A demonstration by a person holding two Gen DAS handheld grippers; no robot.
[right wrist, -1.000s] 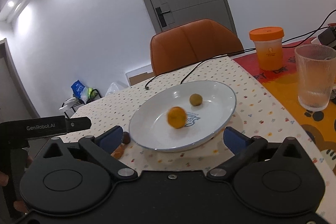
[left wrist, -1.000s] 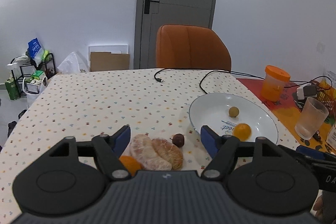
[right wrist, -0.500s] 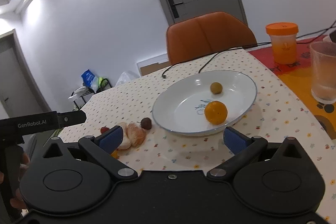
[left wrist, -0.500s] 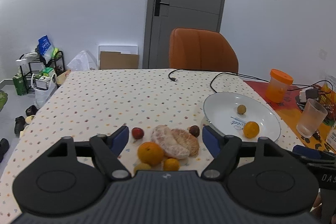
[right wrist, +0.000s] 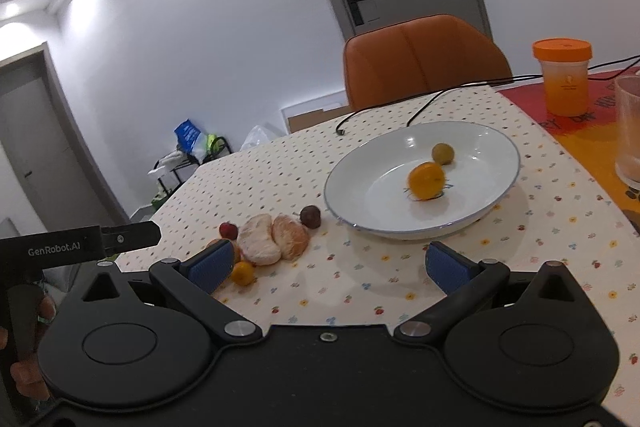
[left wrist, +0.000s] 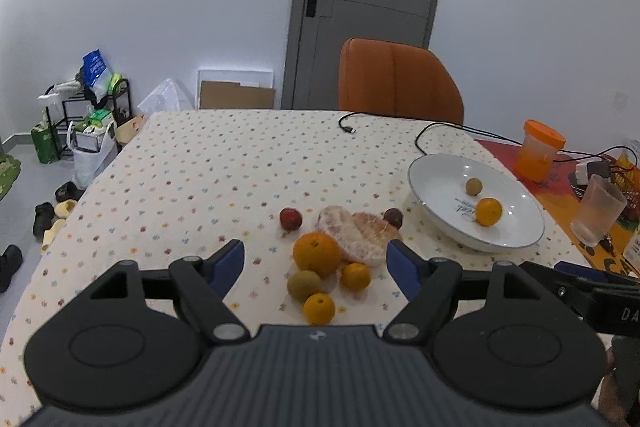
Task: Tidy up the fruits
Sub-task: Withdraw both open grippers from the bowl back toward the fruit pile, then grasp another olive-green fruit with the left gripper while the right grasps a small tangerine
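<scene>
Both the left tool (left wrist: 316, 261) and right tool (right wrist: 326, 263) hang wide open, holding nothing. A small orange mandarin (right wrist: 426, 181) sits in the round white plate (right wrist: 360, 195), an olive-green round fruit (right wrist: 443, 153) at its 1 o'clock.

A home dining room is showing here: a flower-print tabletop (left wrist: 224, 163), an orange chair (left wrist: 396, 83) facing a grey door (left wrist: 368, 3), shoes (left wrist: 44, 215) lying around.

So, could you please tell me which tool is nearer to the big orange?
Left. The left tool is open right over the big orange; the right tool, also open, sits nearer the plate.
</scene>
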